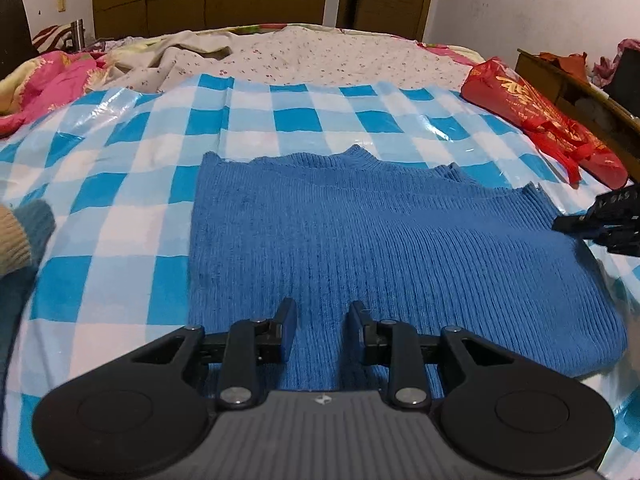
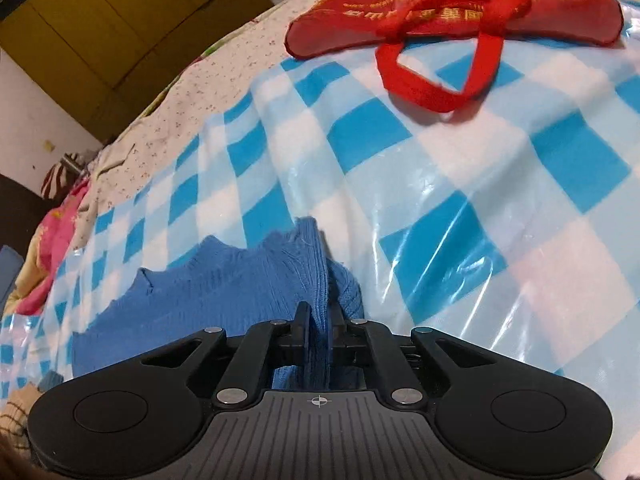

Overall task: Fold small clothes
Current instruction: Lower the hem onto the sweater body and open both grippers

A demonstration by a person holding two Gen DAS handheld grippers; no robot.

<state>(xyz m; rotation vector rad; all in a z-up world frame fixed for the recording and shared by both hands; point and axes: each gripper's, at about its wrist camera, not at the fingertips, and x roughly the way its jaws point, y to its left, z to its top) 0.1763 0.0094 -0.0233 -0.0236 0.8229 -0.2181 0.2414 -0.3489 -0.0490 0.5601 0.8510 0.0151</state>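
A blue ribbed sweater (image 1: 360,240) lies flat on a blue-and-white checked plastic sheet (image 1: 120,200) spread over a bed. My left gripper (image 1: 322,320) hovers over the sweater's near edge with its fingers apart; blue knit shows in the gap and the pads do not visibly press on it. In the right wrist view my right gripper (image 2: 320,320) is shut on a raised fold of the sweater (image 2: 220,280) at its right side. In the left wrist view that right gripper (image 1: 580,222) shows at the sweater's right edge.
A red bag (image 1: 540,120) with gold lettering and loop handles (image 2: 432,80) lies on the sheet at the far right. A person's knitted sleeve (image 1: 16,236) is at the left edge. A pink quilt (image 1: 48,80) and floral bedding (image 1: 340,56) lie beyond; a wooden unit (image 1: 580,80) stands at the right.
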